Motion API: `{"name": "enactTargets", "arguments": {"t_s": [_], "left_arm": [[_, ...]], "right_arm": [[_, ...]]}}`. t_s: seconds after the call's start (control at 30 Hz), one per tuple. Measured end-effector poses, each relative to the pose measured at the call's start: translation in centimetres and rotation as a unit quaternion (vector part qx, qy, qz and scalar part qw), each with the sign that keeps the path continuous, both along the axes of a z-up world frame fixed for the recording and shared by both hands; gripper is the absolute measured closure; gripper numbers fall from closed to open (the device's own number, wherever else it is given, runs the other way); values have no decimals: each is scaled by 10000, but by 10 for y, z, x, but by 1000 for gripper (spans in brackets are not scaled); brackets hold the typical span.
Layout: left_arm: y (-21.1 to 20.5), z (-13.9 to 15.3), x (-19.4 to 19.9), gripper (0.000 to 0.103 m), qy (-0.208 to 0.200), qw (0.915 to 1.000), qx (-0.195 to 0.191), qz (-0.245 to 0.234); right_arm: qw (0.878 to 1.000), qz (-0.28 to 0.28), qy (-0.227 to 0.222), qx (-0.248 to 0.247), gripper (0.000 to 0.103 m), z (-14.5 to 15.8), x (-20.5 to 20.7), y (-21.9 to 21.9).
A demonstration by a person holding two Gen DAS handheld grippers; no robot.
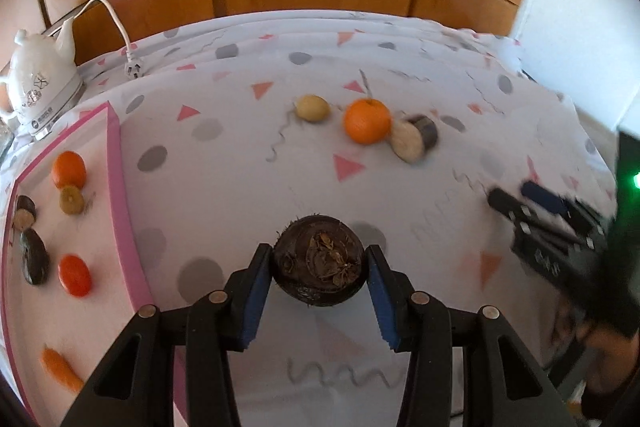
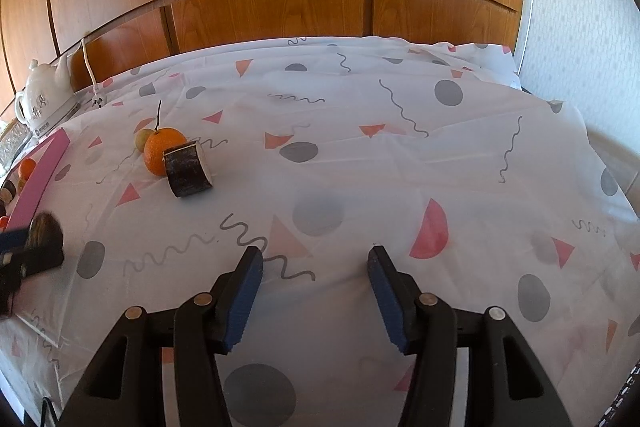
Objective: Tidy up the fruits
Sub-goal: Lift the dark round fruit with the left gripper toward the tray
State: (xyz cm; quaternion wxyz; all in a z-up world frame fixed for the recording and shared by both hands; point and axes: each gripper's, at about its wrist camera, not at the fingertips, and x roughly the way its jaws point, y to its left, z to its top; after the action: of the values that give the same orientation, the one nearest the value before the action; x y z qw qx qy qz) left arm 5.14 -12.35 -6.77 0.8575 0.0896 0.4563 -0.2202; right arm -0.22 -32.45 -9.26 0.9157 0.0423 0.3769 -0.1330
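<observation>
My left gripper is shut on a dark brown round fruit, held above the patterned cloth just right of a pink-rimmed tray. The tray holds oranges, a kiwi half, dark pieces and a carrot-like piece. Farther back on the cloth lie a yellowish fruit, an orange and a cut dark piece. My right gripper stands open over bare cloth with nothing between its fingers. In its view the orange and the cut piece sit at the far left. The left gripper's blurred fingers and the dark fruit show at the left edge.
A white kettle with its cord and plug stands at the back left beside the tray. Wooden panels run behind the table. A white wall closes the right side. The cloth lies in soft folds near the back edge.
</observation>
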Motion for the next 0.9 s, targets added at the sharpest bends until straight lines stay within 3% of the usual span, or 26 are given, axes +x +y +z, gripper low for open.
{"name": "enactTargets", "arguments": {"t_s": [0.1, 0.3, 0.43, 0.7, 0.9], "left_arm": [[-1, -11, -7, 56, 160, 9999, 14, 16], [2, -14, -13, 56, 94, 9999, -33, 56], [2, -15, -15, 56, 39, 10000, -27, 77], [3, -17, -17, 55, -40, 10000, -21, 79], [4, -17, -17, 55, -32, 9999, -70, 94]], "right_arm": [[10000, -3, 18, 7, 47, 0, 0, 0], [10000, 44, 60, 16, 45, 0, -1, -1], [9999, 137, 54, 68, 37, -1, -1, 0], [9996, -12, 274, -19, 35, -1, 2, 6], [9998, -39, 202, -4, 35, -1, -1, 7]]}}
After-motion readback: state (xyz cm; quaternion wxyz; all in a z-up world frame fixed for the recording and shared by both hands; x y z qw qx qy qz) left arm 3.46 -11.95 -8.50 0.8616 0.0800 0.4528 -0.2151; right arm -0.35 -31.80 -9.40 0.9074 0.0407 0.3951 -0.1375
